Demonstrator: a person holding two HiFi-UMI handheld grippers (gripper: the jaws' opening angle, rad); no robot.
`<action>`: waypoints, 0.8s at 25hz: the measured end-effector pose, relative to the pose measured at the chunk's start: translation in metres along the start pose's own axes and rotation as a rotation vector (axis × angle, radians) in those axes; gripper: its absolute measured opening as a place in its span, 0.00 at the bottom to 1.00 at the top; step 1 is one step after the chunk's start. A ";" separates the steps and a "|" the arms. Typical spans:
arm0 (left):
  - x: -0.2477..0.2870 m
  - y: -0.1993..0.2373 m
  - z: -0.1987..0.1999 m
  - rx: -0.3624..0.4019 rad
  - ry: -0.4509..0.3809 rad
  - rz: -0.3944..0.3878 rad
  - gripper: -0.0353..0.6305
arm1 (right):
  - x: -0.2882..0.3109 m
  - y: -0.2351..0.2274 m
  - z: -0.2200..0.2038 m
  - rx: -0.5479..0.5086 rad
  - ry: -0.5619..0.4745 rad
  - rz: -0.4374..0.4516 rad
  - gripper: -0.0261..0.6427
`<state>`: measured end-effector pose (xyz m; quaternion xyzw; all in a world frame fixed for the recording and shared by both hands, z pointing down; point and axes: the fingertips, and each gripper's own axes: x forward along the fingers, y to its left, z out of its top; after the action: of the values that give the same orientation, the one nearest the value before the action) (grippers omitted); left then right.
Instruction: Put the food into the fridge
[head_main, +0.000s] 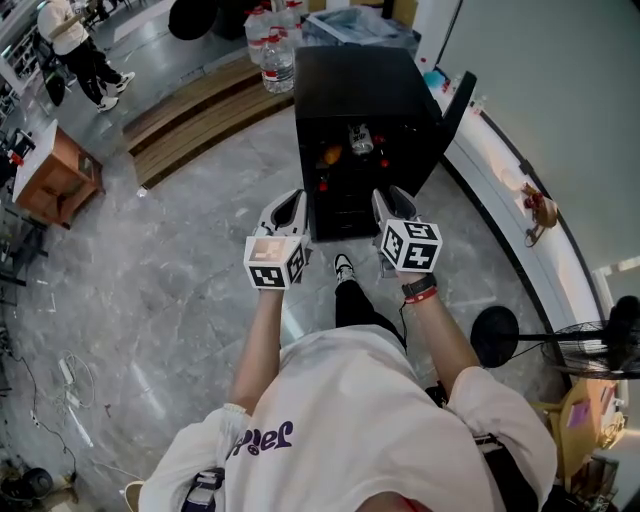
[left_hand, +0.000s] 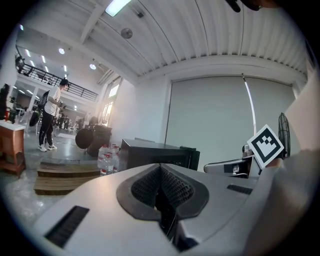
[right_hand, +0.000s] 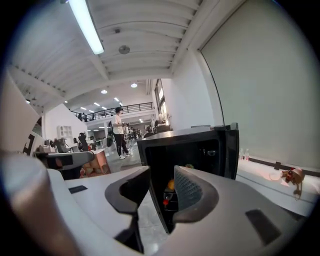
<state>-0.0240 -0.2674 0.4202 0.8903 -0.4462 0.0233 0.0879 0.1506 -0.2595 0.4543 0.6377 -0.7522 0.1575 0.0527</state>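
A black mini fridge stands on the grey floor ahead of me, its door swung open to the right. Inside it are an orange food item and a clear jar-like thing. Both grippers hover side by side just in front of the fridge, empty. My left gripper has its pads pressed together. My right gripper points into the fridge with a gap between its jaws; the orange item shows through that gap, far off.
Water bottles stand on a wooden platform behind the fridge. A wooden table is at the left, with a person walking beyond it. A white ledge with a brown toy runs along the right; a fan base stands near me.
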 end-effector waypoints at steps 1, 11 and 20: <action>-0.002 0.000 0.000 0.000 -0.009 0.005 0.08 | -0.004 0.000 0.001 -0.004 -0.003 -0.002 0.28; -0.013 -0.004 0.002 0.029 -0.020 0.005 0.08 | -0.032 0.007 0.013 0.004 -0.062 -0.017 0.19; -0.018 -0.009 0.017 0.048 -0.068 -0.005 0.08 | -0.044 0.007 0.026 -0.004 -0.103 -0.037 0.14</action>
<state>-0.0285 -0.2512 0.4003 0.8935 -0.4460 0.0037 0.0512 0.1550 -0.2245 0.4162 0.6588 -0.7421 0.1221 0.0180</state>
